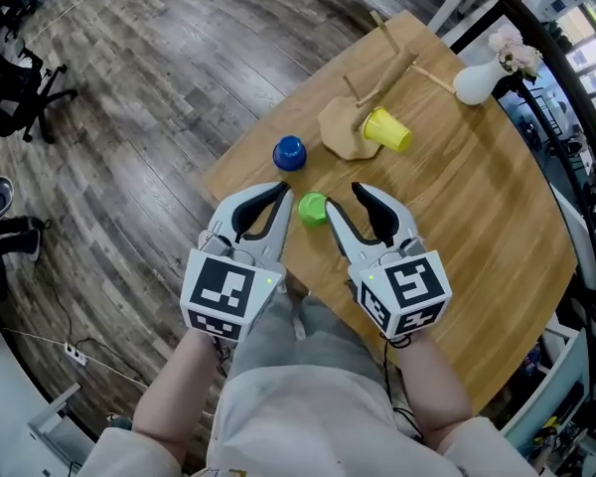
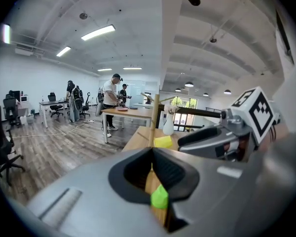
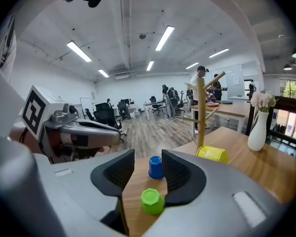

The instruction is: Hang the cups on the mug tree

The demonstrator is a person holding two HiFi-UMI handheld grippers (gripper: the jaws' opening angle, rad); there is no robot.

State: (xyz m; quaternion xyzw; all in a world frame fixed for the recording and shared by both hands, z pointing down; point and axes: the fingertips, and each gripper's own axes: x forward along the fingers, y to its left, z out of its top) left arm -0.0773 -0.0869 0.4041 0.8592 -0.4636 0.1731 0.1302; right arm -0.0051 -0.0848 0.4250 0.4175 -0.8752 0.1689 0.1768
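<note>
Open-plan office, plank floor, people at far desks in bkgd. A person at a wooden table [image 1: 477,227] works two hand-held grippers over three cups, none hung yet.

The green cup [image 1: 313,208] stands on the table mouth down, it seems, btwn the two grippers and near the table's 6 o'clock edge. The right gripper [image 1: 342,195] has its jaws well apart w/ nothing in them. In the right gripper view the green cup sits just ahead in the gap, untouched. The left gripper [image 2: 153,152] has its tips together and holds nothing.

The blue cup [image 1: 290,153] stands at 11 o'clock of the green one, also mouth down. The mug tree [image 1: 340,132] stands upright at 1 o'clock, pegs bare. The yellow cup [image 1: 387,129] lies on its side against the tree's base. A white vase [image 1: 474,84] w/ flowers stands at 2 o'clock of the tree.

Step in hand, as judged: the approach to the first pick, green cup the likely target. The next move calls for the open jaws to go down around the cup's wall and close. Since the cup is inverted, it prob. needs turning so its handle, not visible here, meets a peg.
</note>
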